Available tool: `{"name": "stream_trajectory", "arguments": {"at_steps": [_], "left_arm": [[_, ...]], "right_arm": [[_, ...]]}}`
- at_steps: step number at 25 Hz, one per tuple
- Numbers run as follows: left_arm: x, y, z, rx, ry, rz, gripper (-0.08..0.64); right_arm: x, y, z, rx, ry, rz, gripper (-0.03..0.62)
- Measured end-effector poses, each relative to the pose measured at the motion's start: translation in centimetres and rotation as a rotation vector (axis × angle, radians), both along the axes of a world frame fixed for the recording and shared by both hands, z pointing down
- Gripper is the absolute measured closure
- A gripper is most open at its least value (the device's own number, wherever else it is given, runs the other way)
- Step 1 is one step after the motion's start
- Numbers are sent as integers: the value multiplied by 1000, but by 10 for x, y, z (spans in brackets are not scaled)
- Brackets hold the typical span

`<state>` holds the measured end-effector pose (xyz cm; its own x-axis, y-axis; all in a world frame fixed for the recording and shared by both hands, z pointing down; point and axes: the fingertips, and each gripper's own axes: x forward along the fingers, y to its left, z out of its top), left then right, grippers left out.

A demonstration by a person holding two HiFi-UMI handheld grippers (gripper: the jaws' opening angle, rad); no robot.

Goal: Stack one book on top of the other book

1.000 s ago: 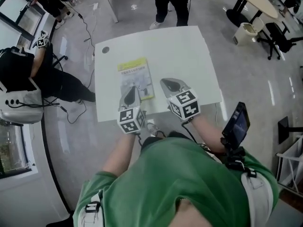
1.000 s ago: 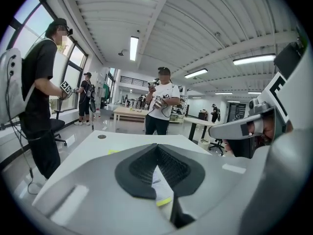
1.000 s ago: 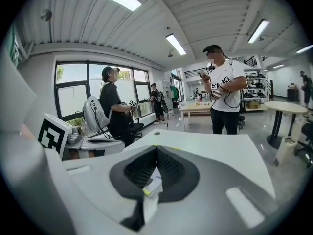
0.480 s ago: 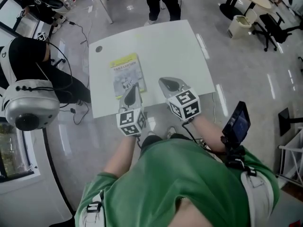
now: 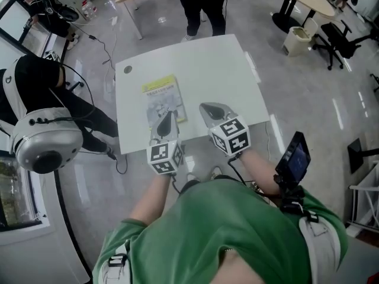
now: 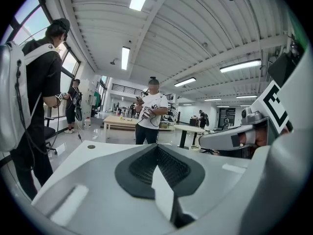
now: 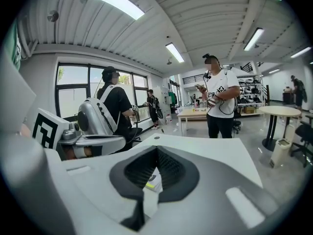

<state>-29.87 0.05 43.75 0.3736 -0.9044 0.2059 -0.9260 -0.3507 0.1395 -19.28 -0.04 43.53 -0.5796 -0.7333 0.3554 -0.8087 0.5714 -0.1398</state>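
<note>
Head view shows a book (image 5: 164, 99) with a yellow-green top band lying flat on the white table (image 5: 219, 70), toward the table's left side. Whether a second book lies beneath it cannot be told. The left gripper (image 5: 166, 120) hangs over the book's near end, jaws pressed together with nothing between them. The right gripper (image 5: 208, 108), just beside the book on its right, is likewise closed and empty. A person in dark trousers (image 5: 201, 7) stands at the table's far edge. A second person with a grey backpack (image 5: 44, 147) is at the left.
</note>
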Motion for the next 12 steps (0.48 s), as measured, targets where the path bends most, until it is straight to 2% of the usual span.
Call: {"name": "stream_trajectory", "arguments": {"at_steps": [12], "left_arm": [[-12, 0, -11, 23, 16, 15, 553]], "right_arm": [[-14, -1, -9, 21, 26, 6, 589]]}}
